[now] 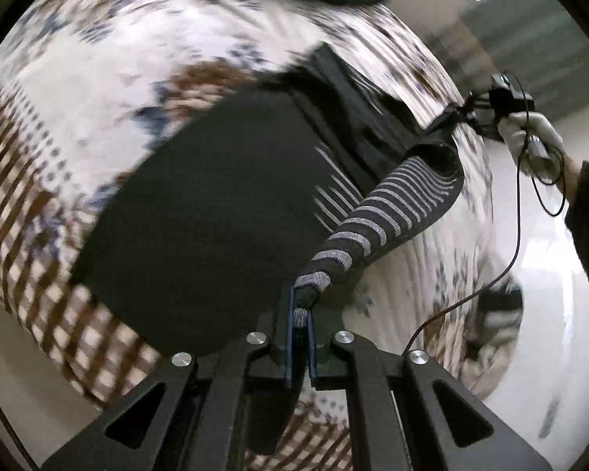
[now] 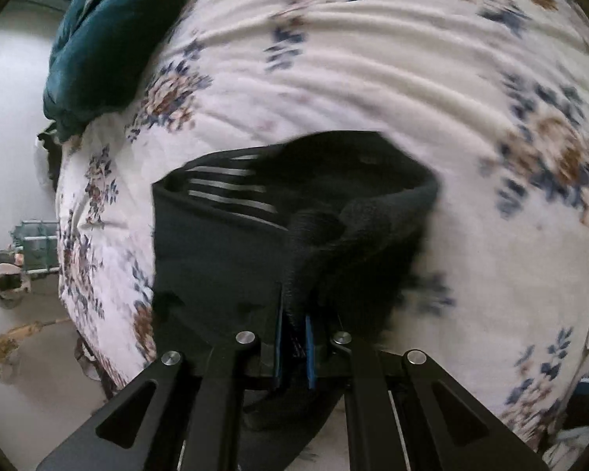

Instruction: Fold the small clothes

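Risks, largest first. Loss of grip at either end of the striped sock (image 1: 396,200), likeliest at the toe, where only a narrow tip of knit sits between the pads of the left gripper (image 1: 301,316); any extra pull between the 2 tools would probably draw it out. Snagging or dragging of the folded dark garment (image 1: 216,212) lying beneath, should the stretched sock be lowered carelessly. Crooked fold if the 2 ends come down out of line. Motion blur across both views, so fine contact hard to judge.

Appearance and position. Floral quilt (image 2: 373,78) covering the bed, dark teal bedding (image 2: 98,39) at its far corner. Sock dark with pale grey stripes, drawn taut and lifted clear of the quilt above the dark garment, twisted near the toe, cuff open and cupped at the far end. Left gripper clamped narrow on the toe. Right gripper (image 2: 293,325) pinched on the dark cuff edge, held by a white-gloved hand (image 1: 530,137).
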Available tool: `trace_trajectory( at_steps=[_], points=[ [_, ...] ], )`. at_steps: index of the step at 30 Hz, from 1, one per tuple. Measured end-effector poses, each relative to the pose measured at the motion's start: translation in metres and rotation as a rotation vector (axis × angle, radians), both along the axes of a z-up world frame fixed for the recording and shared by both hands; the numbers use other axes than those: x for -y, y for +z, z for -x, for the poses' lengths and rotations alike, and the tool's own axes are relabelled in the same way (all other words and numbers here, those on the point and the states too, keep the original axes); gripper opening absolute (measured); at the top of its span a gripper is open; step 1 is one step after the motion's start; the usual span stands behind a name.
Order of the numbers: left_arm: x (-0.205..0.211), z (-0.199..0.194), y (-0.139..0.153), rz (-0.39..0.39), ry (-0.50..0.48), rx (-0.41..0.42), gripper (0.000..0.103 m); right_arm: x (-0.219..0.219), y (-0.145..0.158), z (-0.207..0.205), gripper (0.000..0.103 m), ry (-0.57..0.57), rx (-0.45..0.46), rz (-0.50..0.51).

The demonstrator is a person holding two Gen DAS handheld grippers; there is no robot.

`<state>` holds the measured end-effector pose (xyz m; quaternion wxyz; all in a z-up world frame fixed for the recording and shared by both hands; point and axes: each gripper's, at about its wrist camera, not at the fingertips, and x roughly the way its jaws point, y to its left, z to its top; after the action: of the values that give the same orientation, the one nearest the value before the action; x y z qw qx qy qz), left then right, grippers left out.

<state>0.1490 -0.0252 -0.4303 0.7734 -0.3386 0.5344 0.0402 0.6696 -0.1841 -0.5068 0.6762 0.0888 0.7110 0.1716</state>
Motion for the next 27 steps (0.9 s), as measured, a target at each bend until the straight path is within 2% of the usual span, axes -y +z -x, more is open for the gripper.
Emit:
trace_trajectory(
  at_steps=[4,5,9,12,14,15,16,17,18,19,20,23,25,27],
  points=[
    [-0.054,0.001,-0.026,0.06,0.054,-0.029,0.003,-0.095,-0.016,-0.016,0.009,0.014,-0.014,0.07],
    [-0.063,0.002,-0.035,0.068,0.06,-0.042,0.004,-0.128,-0.027,-0.021,0.009,0.021,-0.025,0.095],
    [-0.096,0.002,-0.071,0.096,0.07,-0.083,0.004,-0.215,-0.068,-0.031,0.008,0.08,-0.003,0.219],
    [-0.113,0.002,-0.091,0.13,0.075,-0.112,0.004,-0.251,-0.101,-0.035,0.009,0.059,-0.041,0.274],
    [-0.119,0.0,-0.099,0.151,0.045,-0.13,0.006,-0.258,-0.116,-0.036,0.015,0.021,-0.073,0.285],
    [-0.122,-0.001,-0.102,0.14,0.03,-0.152,0.007,-0.259,-0.118,-0.036,0.022,0.012,-0.082,0.275],
    [-0.125,-0.003,-0.105,0.14,0.011,-0.17,0.009,-0.259,-0.117,-0.036,0.039,0.007,-0.088,0.251],
    [-0.128,-0.003,-0.109,0.145,-0.003,-0.19,0.018,-0.255,-0.112,-0.033,0.047,0.004,-0.105,0.174],
    [-0.131,-0.002,-0.111,0.148,-0.015,-0.205,0.024,-0.25,-0.106,-0.03,0.061,-0.001,-0.115,0.115],
    [-0.134,-0.003,-0.112,0.165,-0.032,-0.203,0.031,-0.244,-0.099,-0.025,0.068,-0.004,-0.12,0.071],
    [-0.135,-0.003,-0.112,0.184,-0.055,-0.186,0.039,-0.231,-0.085,-0.014,0.068,-0.009,-0.114,0.043],
    [-0.126,-0.013,-0.109,0.153,-0.137,-0.19,0.042,-0.196,-0.057,0.03,0.069,-0.006,-0.088,0.007],
    [-0.117,-0.021,-0.111,0.131,-0.178,-0.216,0.042,-0.162,-0.051,0.079,0.069,-0.02,-0.09,0.025],
    [-0.106,-0.027,-0.112,0.107,-0.215,-0.235,0.042,-0.125,-0.06,0.147,0.069,-0.034,-0.114,0.07]
  ],
)
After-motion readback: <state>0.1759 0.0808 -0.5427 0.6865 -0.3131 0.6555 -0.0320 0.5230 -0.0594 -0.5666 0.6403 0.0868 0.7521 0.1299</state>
